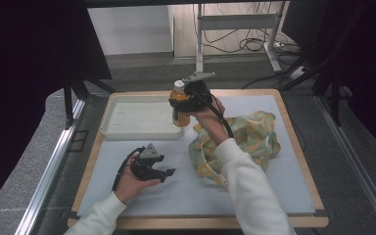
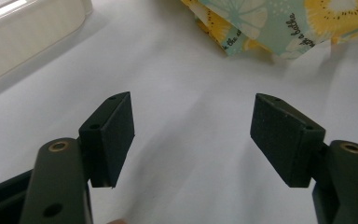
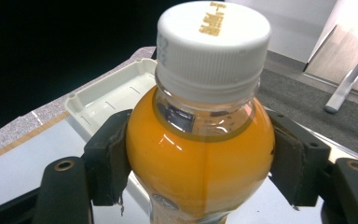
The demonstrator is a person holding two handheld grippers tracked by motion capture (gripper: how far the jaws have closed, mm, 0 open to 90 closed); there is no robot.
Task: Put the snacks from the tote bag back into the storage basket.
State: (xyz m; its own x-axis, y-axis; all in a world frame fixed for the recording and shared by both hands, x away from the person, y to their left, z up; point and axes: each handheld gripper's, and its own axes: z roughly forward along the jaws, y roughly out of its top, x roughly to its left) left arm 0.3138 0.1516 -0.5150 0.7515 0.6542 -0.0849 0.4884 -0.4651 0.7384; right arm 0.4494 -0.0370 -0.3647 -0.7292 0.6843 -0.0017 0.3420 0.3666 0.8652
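Note:
A bottle of orange juice (image 1: pixel 178 100) with a white cap (image 3: pixel 213 44) is held upright above the right end of the white tray (image 1: pixel 137 117). My right gripper (image 1: pixel 182 104) is shut on the bottle (image 3: pixel 200 163), its pads pressing the orange body from both sides. My left gripper (image 1: pixel 166 175) rests low over the white mat near the front left, jaws wide open with nothing between its pads (image 2: pixel 114 135). A yellow and teal patterned cloth bag (image 1: pixel 242 139) lies crumpled on the mat to the right; its edge (image 2: pixel 284 23) shows ahead of the left gripper.
The white mat (image 1: pixel 196 191) covers a wooden-edged table (image 1: pixel 303 147). The shallow tray's corner (image 2: pixel 23 37) shows at the upper left of the left gripper view. A metal stand (image 1: pixel 200 39) and cables are on the floor beyond the table.

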